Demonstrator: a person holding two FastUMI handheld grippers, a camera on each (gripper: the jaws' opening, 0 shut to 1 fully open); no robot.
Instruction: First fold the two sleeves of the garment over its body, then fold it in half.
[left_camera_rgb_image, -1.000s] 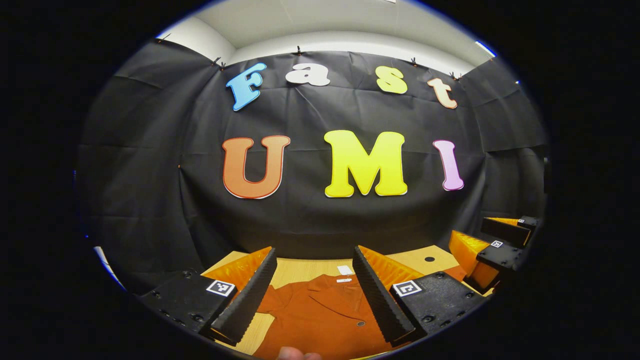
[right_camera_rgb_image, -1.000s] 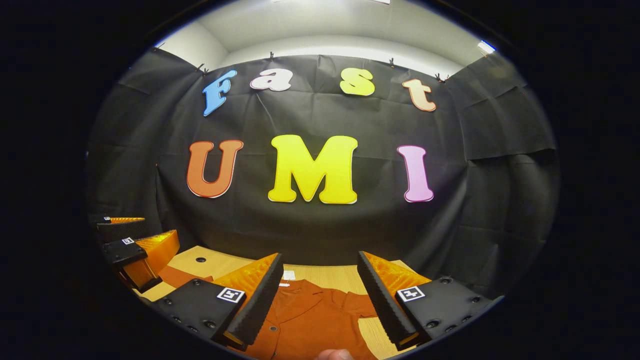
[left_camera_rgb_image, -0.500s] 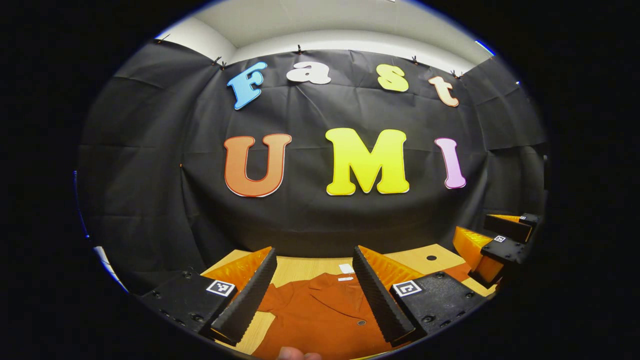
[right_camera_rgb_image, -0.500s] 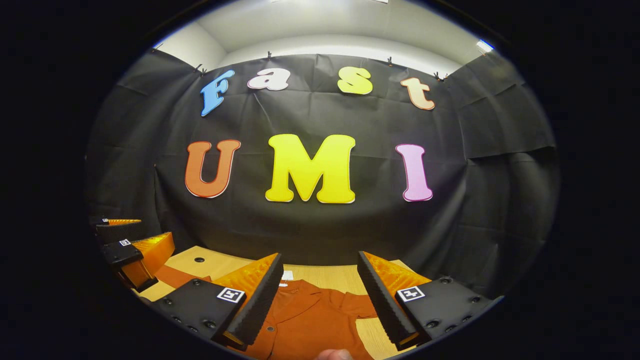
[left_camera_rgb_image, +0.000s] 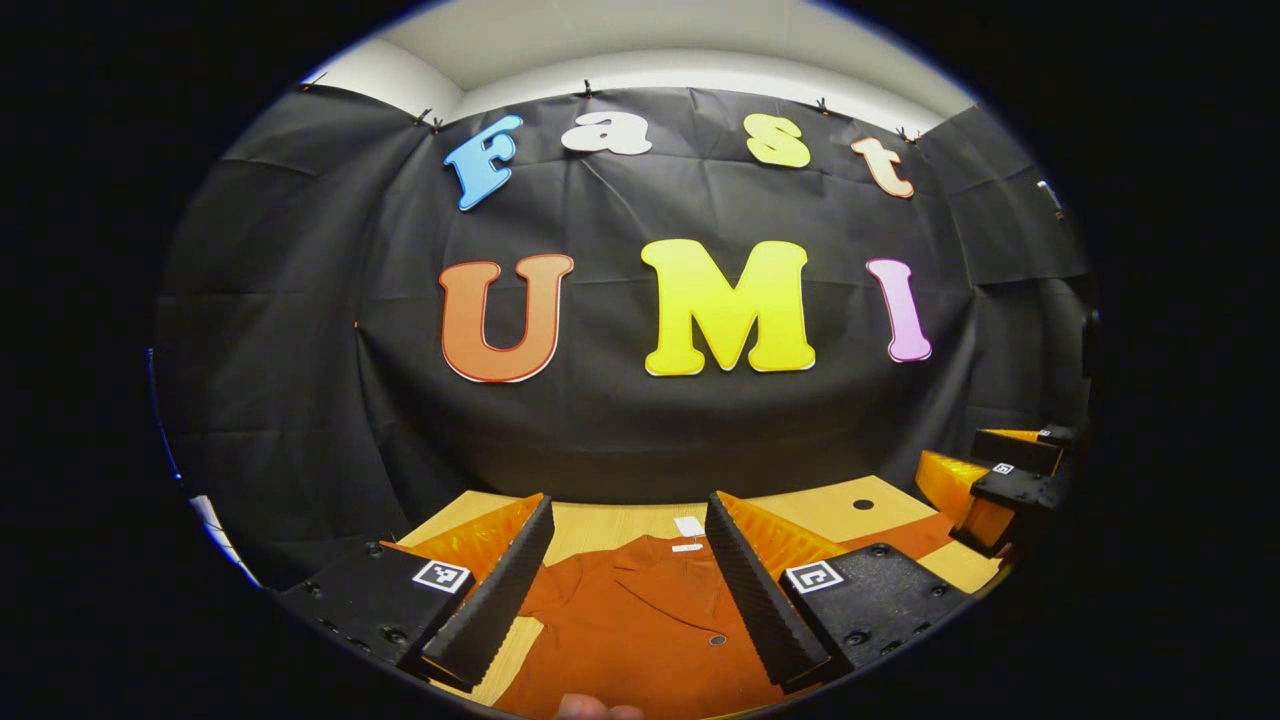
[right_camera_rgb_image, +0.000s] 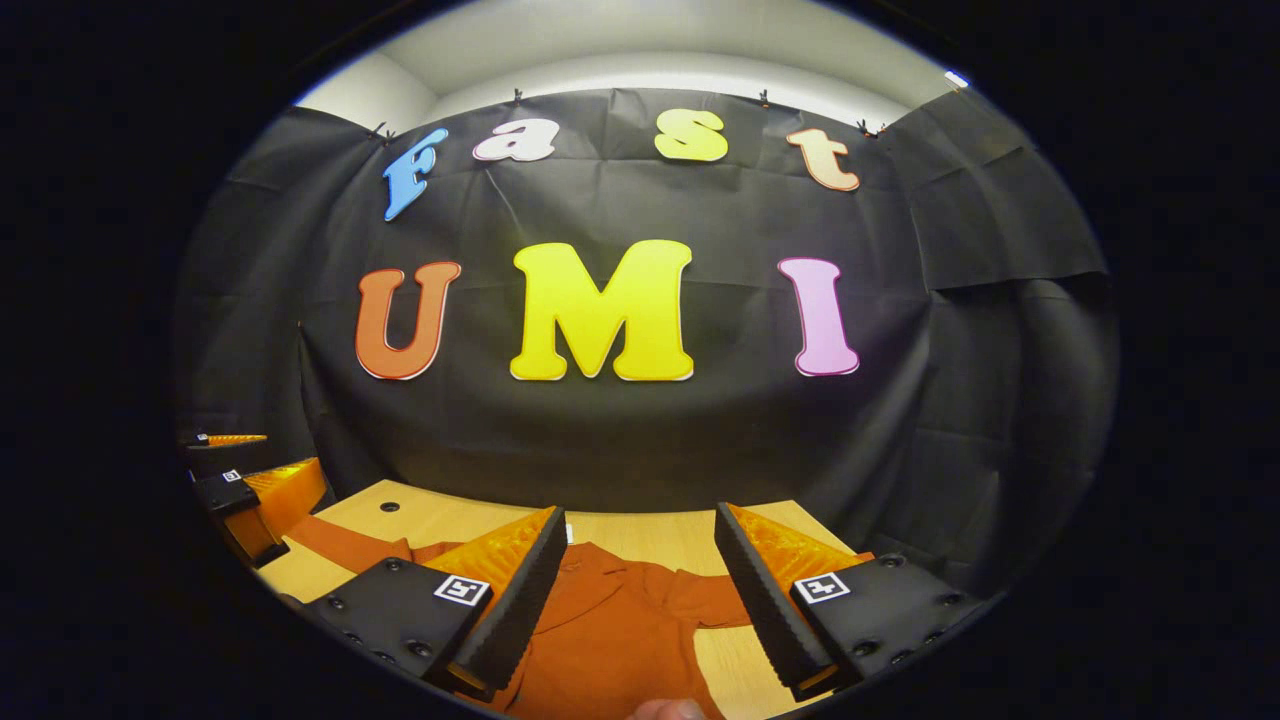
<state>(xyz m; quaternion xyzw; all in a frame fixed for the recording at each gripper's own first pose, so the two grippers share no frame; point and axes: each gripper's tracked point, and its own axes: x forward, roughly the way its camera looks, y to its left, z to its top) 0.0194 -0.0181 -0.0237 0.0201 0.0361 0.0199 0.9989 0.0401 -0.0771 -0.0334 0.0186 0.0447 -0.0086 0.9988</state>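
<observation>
The garment (left_camera_rgb_image: 640, 625), a rust-coloured buttoned shirt, lies flat on the wooden counter (left_camera_rgb_image: 620, 520) with its collar toward the booth wall and its sleeves spread outward. No fold is visible, so the step in hand is judged to be the approach to the first sleeve fold. The left tongs (left_camera_rgb_image: 625, 575) stand wide open above the shirt body and grip nothing; the right tongs (right_camera_rgb_image: 640, 590) are likewise wide open and empty. The next move calls for lowering one pair of tongs to a sleeve end, closing on the cloth, and carrying it across the body. The left gripper view shows a white neck tag (left_camera_rgb_image: 688, 527) at the collar and one shirt button (left_camera_rgb_image: 716, 639). The right gripper view shows the left sleeve (right_camera_rgb_image: 345, 542) reaching out toward the other tongs, and the right sleeve (right_camera_rgb_image: 715, 605) lying between its own fingers.
</observation>
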